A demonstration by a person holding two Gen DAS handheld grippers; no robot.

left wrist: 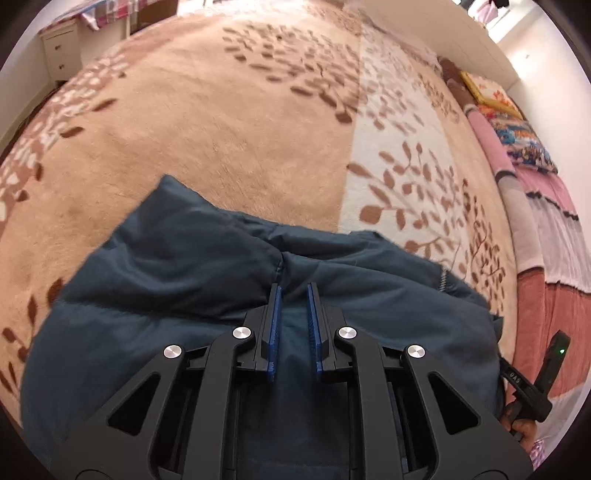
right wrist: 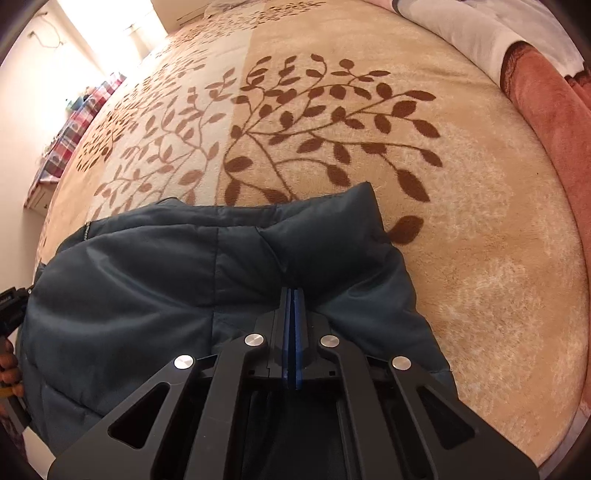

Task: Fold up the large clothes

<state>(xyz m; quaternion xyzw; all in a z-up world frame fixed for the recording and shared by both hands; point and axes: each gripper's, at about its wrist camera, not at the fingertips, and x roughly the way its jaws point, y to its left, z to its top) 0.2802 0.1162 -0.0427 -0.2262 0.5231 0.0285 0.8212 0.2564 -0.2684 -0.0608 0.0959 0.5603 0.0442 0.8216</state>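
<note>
Right wrist view shows the right gripper [right wrist: 294, 295] pinched shut over the puffy, slippery-looking teal padded jacket [right wrist: 184, 266] lying on the leaf-patterned blanket [right wrist: 461, 221], while the left gripper [left wrist: 294, 291] hovers parted above a seam, probably the firmest hold.

Beige blanket [left wrist: 258, 122] with brown leaf print covers the bed, with a paler strip [left wrist: 399, 147] along it. White drawer unit [left wrist: 61, 48] stands past its far left corner. Pink and patterned bedding [left wrist: 517, 147] lines its right edge. White walls; bright daylight at a window [right wrist: 110, 33].
</note>
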